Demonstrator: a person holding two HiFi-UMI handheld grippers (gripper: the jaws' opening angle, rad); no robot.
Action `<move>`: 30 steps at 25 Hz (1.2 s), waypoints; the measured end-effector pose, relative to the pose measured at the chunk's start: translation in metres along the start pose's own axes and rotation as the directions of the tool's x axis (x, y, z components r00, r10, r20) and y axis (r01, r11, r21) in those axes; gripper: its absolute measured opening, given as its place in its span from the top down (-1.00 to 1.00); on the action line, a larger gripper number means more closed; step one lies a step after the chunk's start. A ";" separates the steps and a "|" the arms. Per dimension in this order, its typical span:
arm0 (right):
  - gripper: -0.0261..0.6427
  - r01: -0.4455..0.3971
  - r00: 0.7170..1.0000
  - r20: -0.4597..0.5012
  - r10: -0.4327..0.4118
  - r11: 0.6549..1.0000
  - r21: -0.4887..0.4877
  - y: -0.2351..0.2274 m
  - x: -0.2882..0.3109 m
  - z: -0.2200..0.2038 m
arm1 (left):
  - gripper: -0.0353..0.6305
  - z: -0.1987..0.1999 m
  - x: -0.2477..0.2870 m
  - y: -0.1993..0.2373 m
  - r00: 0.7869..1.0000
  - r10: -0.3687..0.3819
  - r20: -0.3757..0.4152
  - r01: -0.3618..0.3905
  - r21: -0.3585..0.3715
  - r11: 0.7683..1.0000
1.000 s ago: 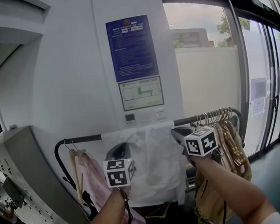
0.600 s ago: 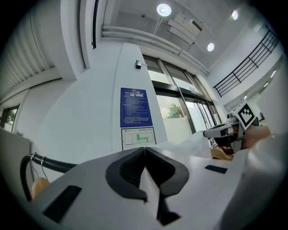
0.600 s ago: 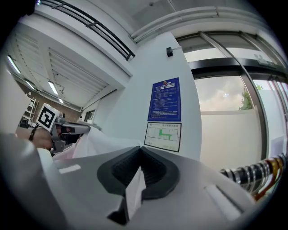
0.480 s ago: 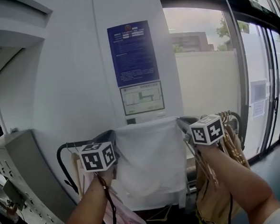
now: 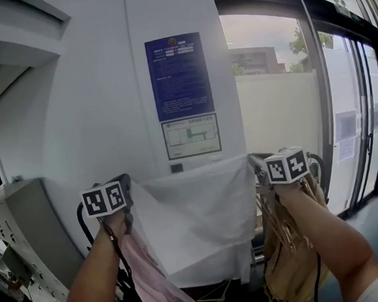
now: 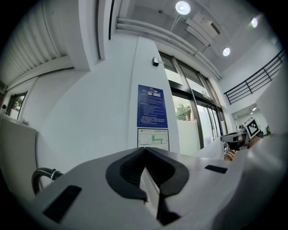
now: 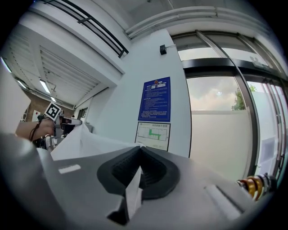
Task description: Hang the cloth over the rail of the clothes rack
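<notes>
Grippers: left gripper (image 5: pixel 123 182) and right gripper (image 5: pixel 254 162) each clamp a top corner of the white cloth (image 5: pixel 199 211). Over the last second we lift and spread them wider. The cloth now stretches taut, its top edge above the rail (image 5: pixel 320 167), likely ready to be draped over.

The cloth (image 5: pixel 203 217) hides most of the rail (image 5: pixel 320 170), so only its curved ends show. The print on the blue notice (image 5: pixel 179 77) is too small to read. The left arm (image 5: pixel 92 283) and right arm (image 5: pixel 327 241) run off the head view's bottom edge.
</notes>
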State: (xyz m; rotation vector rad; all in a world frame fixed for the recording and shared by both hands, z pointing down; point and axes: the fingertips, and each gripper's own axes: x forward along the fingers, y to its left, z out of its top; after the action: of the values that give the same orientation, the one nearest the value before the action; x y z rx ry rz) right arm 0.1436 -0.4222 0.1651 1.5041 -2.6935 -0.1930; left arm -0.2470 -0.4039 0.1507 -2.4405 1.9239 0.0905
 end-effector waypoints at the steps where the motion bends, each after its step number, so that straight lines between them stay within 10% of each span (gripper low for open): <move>1: 0.91 0.007 1.000 -0.004 -0.007 1.000 0.004 -0.004 0.000 0.002 | 0.87 0.001 0.000 0.012 1.000 0.006 -0.008 -0.006 -0.016 1.000; 11: 0.91 0.074 0.997 -0.012 -0.074 0.997 0.017 -0.038 -0.003 0.028 | 0.87 0.014 -0.006 0.090 0.999 0.037 -0.003 -0.037 -0.128 0.991; 30: 0.91 0.064 0.998 -0.002 -0.064 0.998 0.018 -0.046 0.040 0.054 | 0.87 -0.005 -0.014 0.076 0.998 -0.053 0.031 0.059 -0.227 0.972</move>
State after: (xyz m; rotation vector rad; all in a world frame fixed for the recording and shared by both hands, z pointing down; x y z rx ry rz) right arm 0.1552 -0.4755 0.1044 1.5954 -2.6552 -0.1708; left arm -0.3239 -0.4087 0.1577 -2.6176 1.9307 0.3571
